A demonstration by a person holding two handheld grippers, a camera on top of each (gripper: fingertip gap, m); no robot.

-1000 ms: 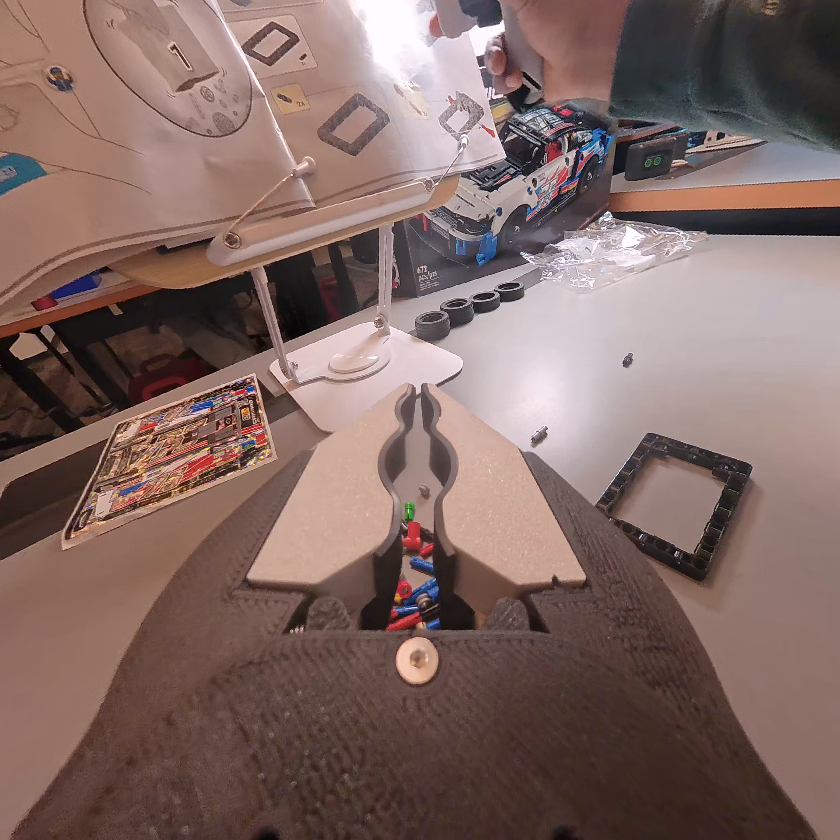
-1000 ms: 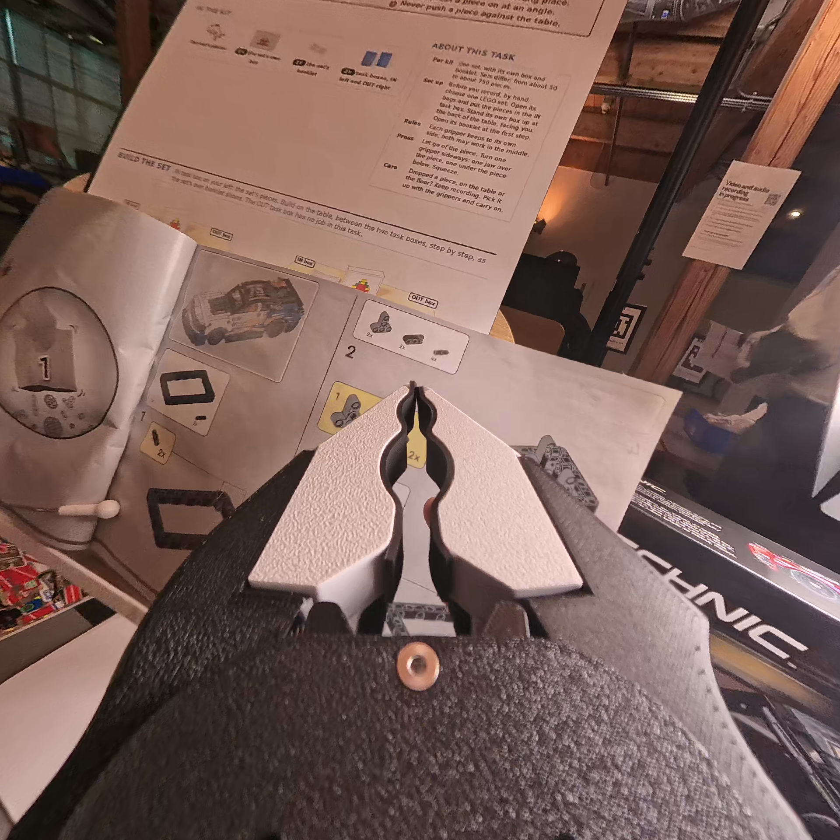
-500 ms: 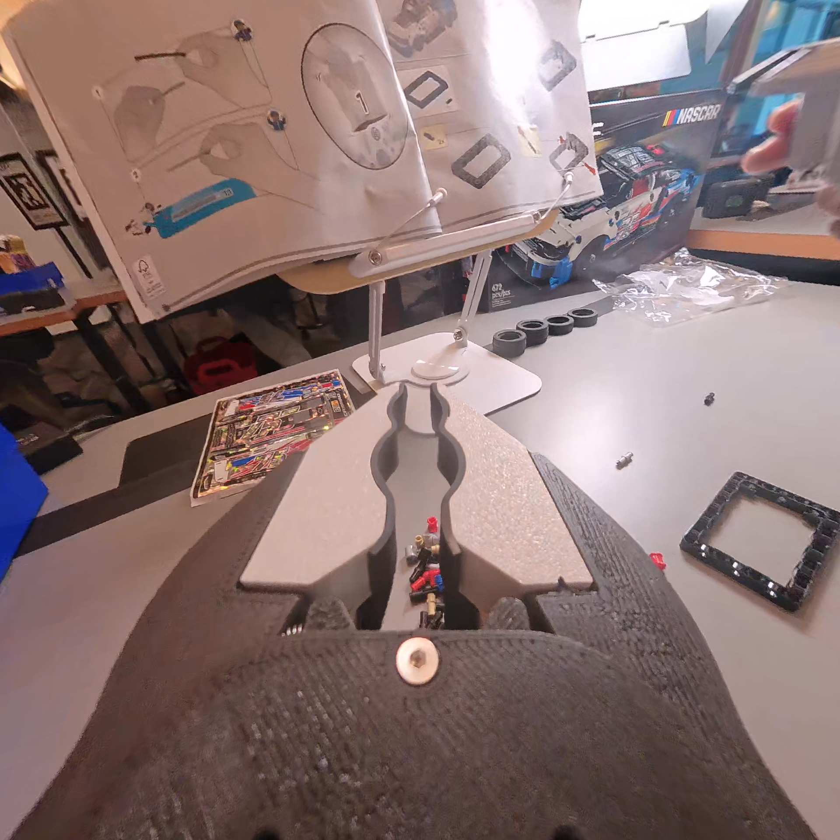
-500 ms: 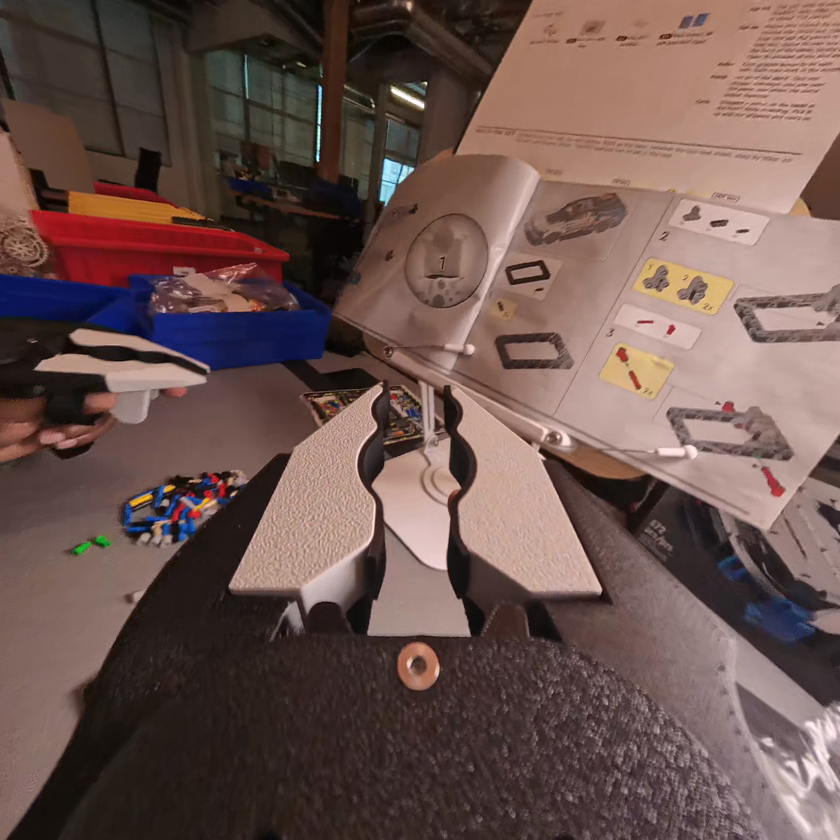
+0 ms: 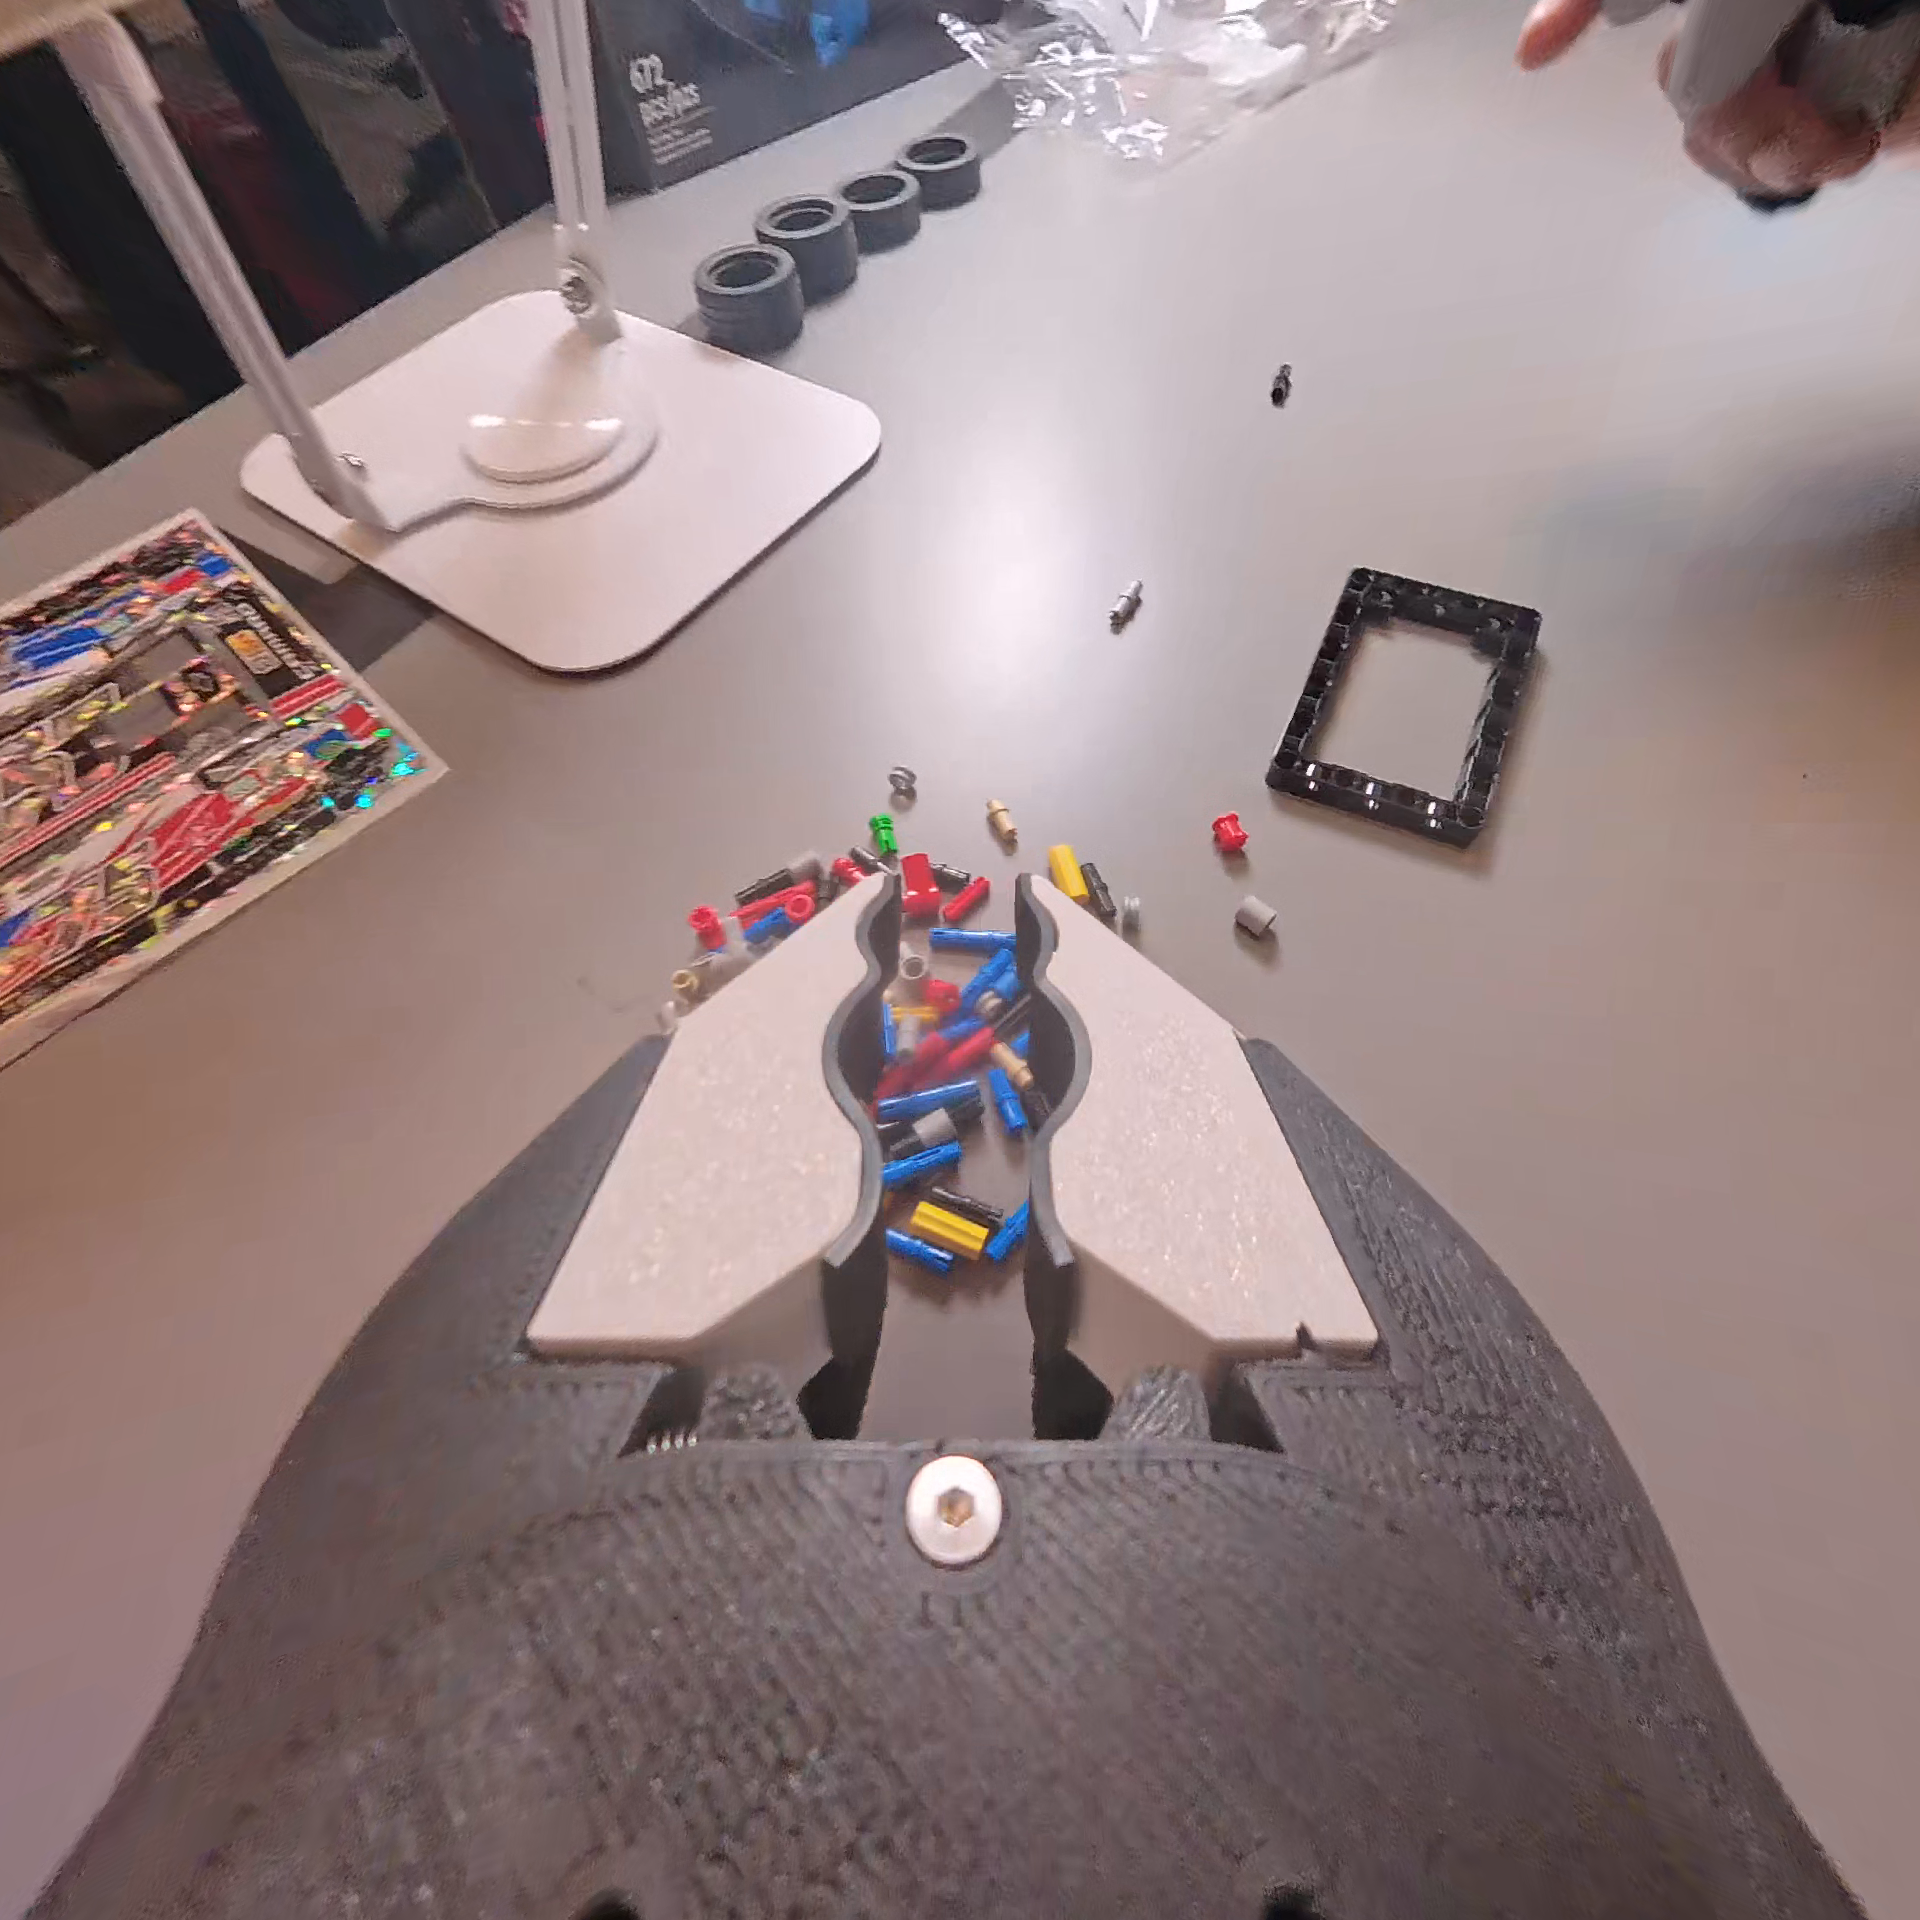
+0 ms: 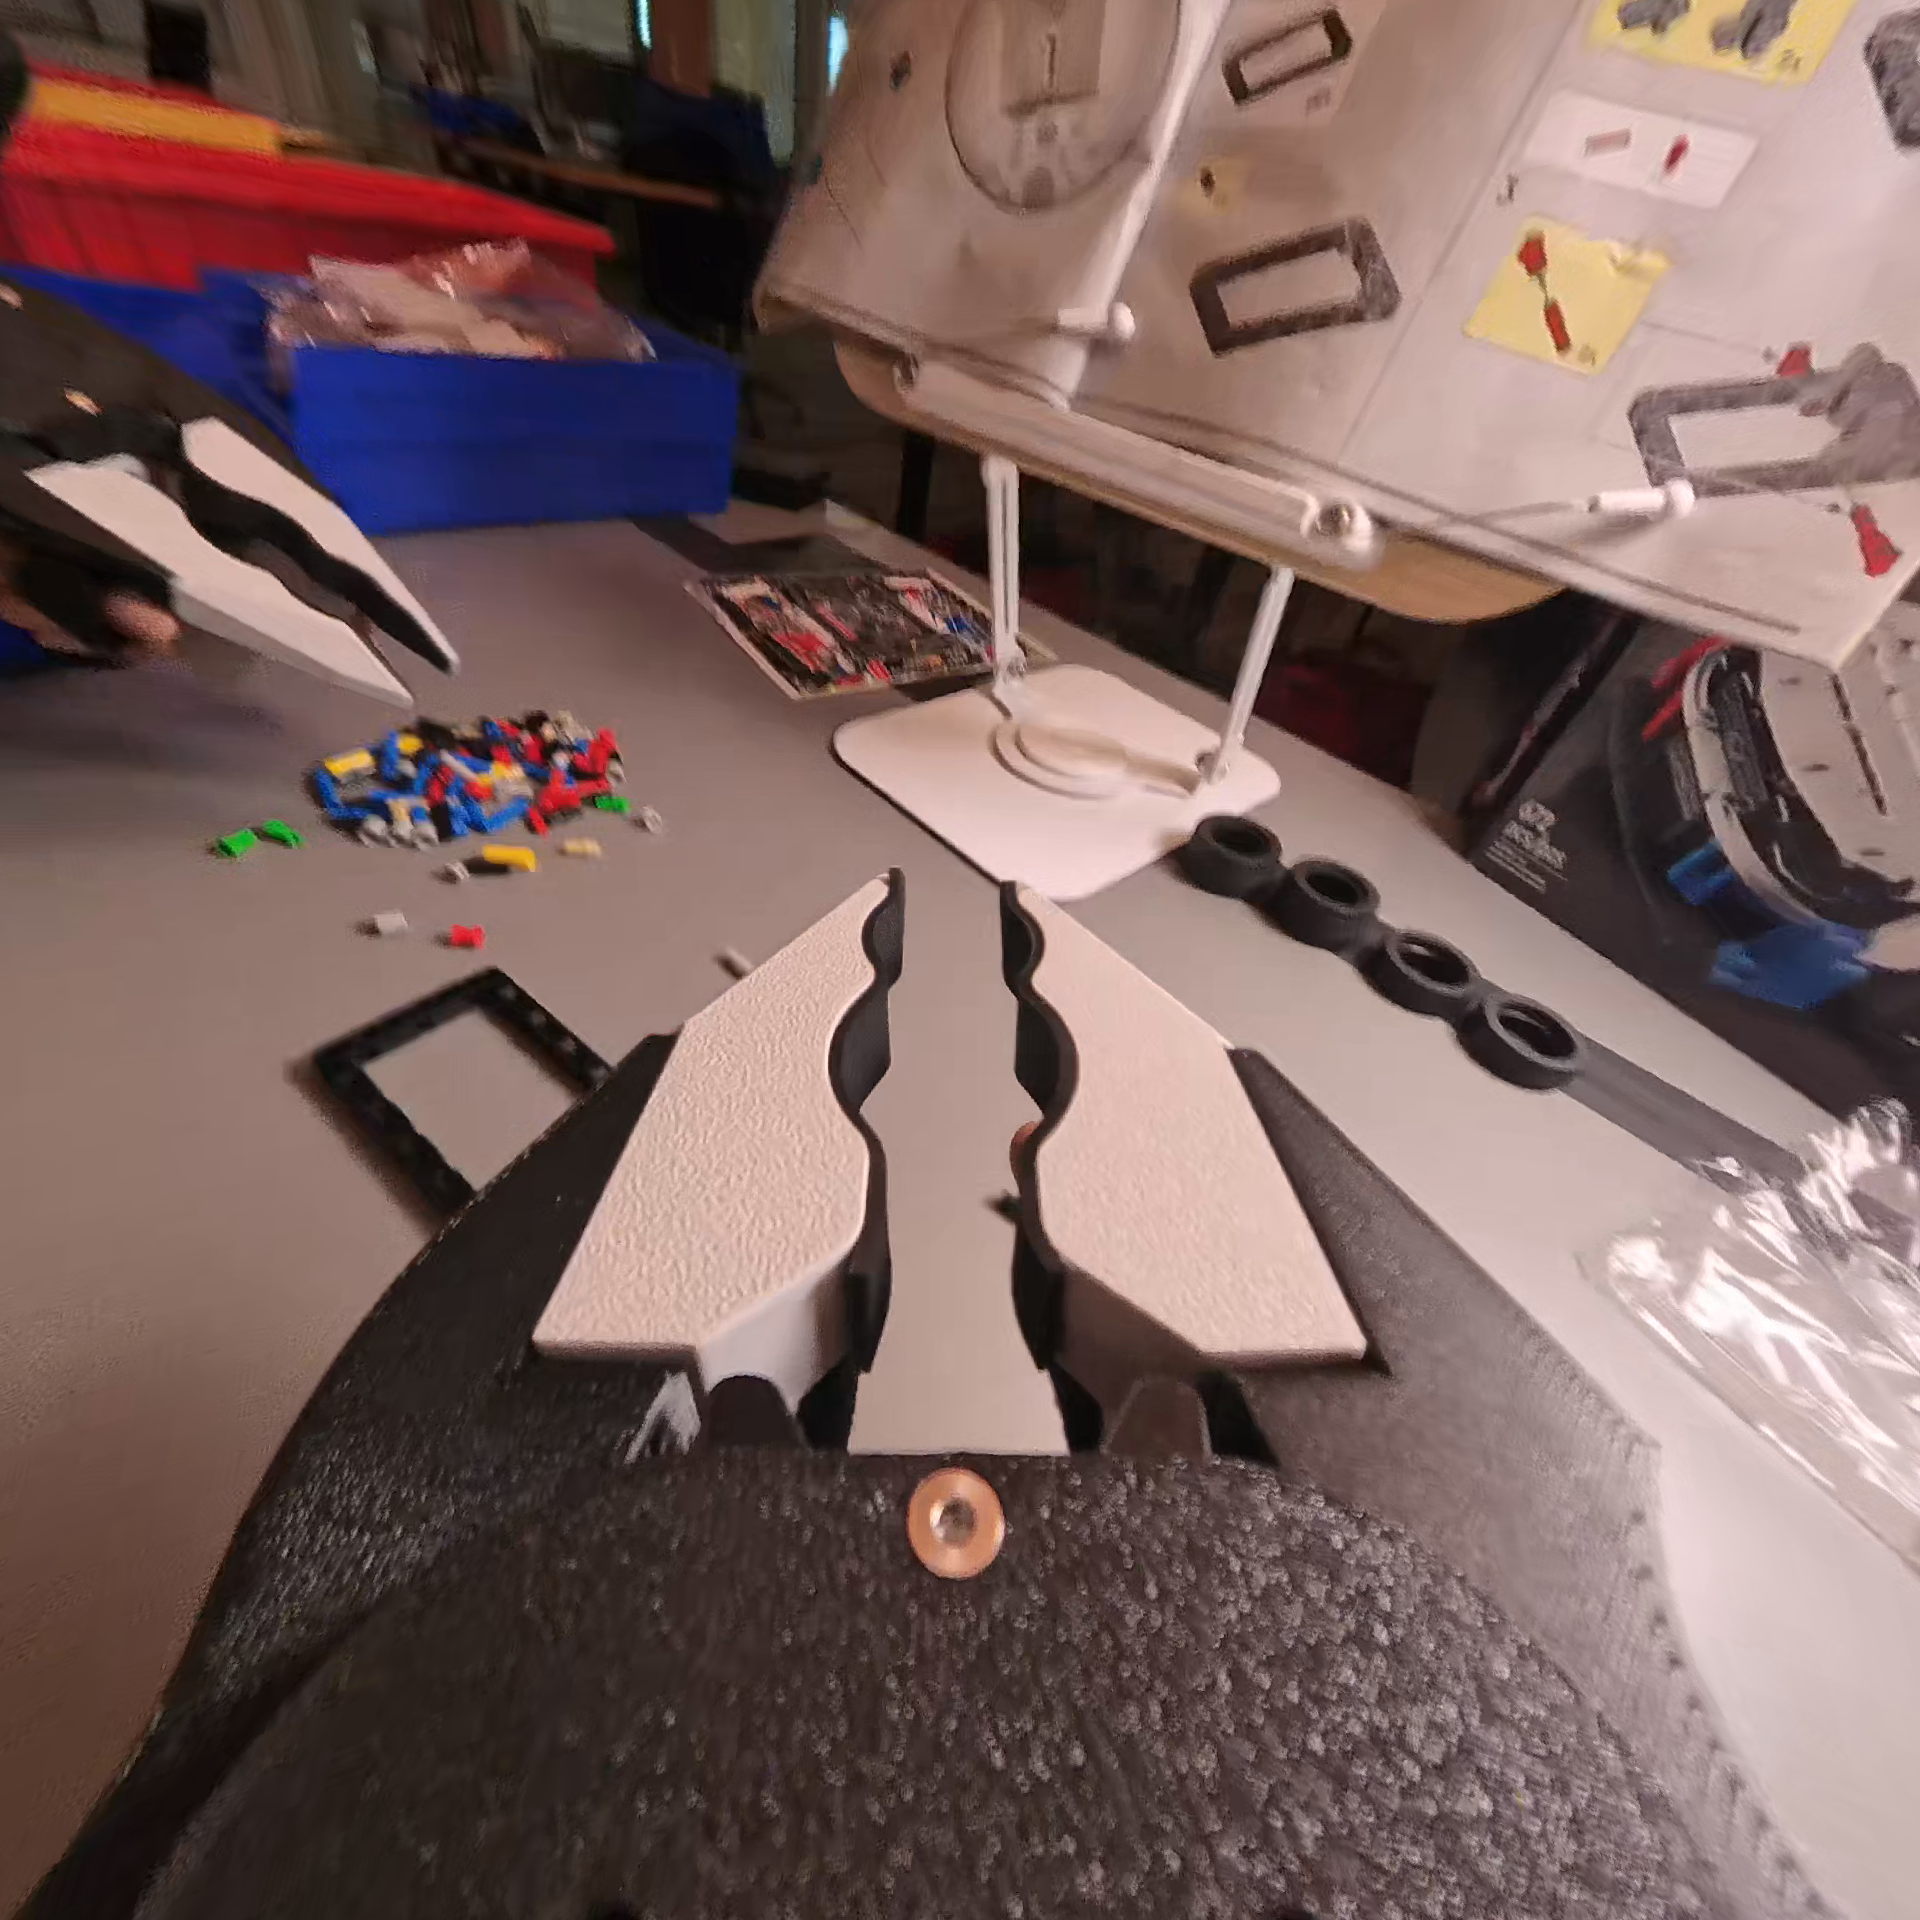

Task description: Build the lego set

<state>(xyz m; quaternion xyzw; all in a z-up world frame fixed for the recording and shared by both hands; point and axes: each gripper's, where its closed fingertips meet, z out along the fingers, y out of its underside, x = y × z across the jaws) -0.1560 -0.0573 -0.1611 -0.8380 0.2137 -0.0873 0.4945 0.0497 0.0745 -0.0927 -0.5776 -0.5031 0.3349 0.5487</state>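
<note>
Left gripper (image 5: 954,899), fingers apart and empty, over connector-pin pile (image 5: 940,1049); pin-picking stage, next needs single-pin pinch; right gripper (image 6: 950,896) apart, empty.

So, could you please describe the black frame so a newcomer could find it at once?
Start at the white stand base on the grey table. To the right, beyond the pile of small coloured pins, lies the black frame: a flat, open rectangle, far larger than the pins.
</note>
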